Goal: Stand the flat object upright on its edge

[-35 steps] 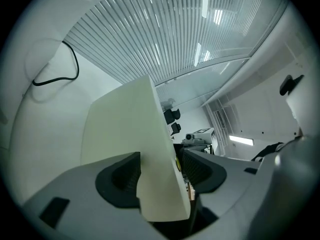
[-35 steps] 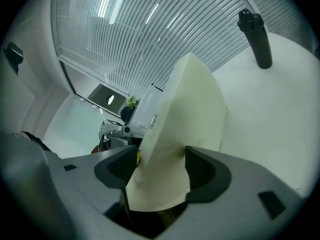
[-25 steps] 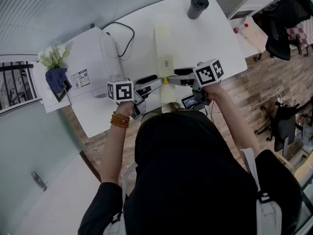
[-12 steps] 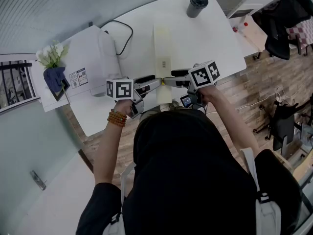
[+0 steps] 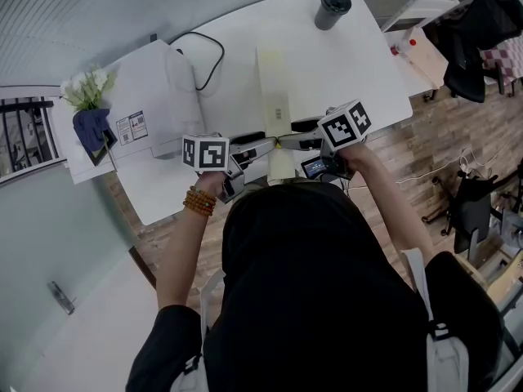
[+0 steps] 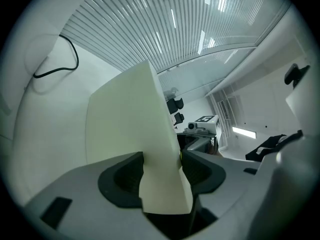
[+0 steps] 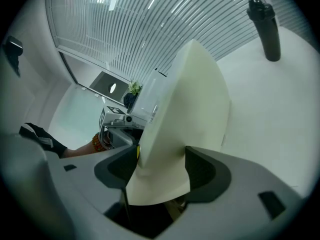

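1. The white counter (image 5: pixel 351 64) runs from the person out to the far side. A white box-shaped machine (image 5: pixel 155 96) sits on its left part, with a black cable (image 5: pixel 208 60) looping beside it.
2. The person leans over the near edge with both forearms bent inward. The two hands are close together just past the counter's near edge. A beaded bracelet (image 5: pixel 198 201) circles the left wrist.
3. The flat object, a long pale-yellow board (image 5: pixel 274 88), stretches from near to far along the middle of the counter. Its near end is between the two tools. In both gripper views the board (image 6: pixel 127 119) rises away from the jaws at a slant, with one broad face showing. Whether its far end touches the counter cannot be told.
4. The left hand-held gripper (image 5: pixel 265 145) reaches in from the left. Its jaws are pressed together on the board's near end, gripping its two faces (image 6: pixel 162 171).
5. The right hand-held gripper (image 5: pixel 288 143) reaches in from the right, its tips almost meeting the left one's. Its jaws are likewise clamped on the board (image 7: pixel 187 114), one on each face (image 7: pixel 161 166).
6. A dark lidded cup (image 5: pixel 331 8) stands upright at the far right, well apart from the board.
7. A small bunch of white flowers (image 5: pixel 86 92) sits at the far left, beyond the machine.
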A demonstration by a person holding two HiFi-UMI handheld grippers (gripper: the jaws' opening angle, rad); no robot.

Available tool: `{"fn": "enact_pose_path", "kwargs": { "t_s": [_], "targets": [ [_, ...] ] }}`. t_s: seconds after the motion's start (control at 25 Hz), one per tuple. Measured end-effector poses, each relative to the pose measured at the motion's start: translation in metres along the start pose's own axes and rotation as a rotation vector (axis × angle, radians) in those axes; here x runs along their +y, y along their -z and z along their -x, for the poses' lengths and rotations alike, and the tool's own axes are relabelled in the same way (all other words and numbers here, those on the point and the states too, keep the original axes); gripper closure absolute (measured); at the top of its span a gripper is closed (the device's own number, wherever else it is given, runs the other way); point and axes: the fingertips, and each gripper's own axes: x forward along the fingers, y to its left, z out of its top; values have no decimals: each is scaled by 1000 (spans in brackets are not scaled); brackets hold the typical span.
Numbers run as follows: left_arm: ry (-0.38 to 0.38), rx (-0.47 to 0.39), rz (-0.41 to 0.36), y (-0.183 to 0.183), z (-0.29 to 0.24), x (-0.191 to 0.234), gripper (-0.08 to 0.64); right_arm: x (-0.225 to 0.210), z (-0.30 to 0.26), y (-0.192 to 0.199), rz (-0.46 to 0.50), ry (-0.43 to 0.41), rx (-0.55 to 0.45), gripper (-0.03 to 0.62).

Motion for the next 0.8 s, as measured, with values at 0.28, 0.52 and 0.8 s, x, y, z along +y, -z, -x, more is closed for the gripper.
{"fn": "enact_pose_path", "kwargs": {
  "t_s": [0.28,0.52,0.8],
  "targets": [
    [10,29,-3,6,-3,-2,311,-5,7,5,-27,-17,-58,318],
    [10,49,-11,6,-6,-4,304,-4,11,3,-40,-40,-81,318],
    [-28,71,-60,10,-7,-2,299,0,7,5,57,12,-60,328]
  ]
}}
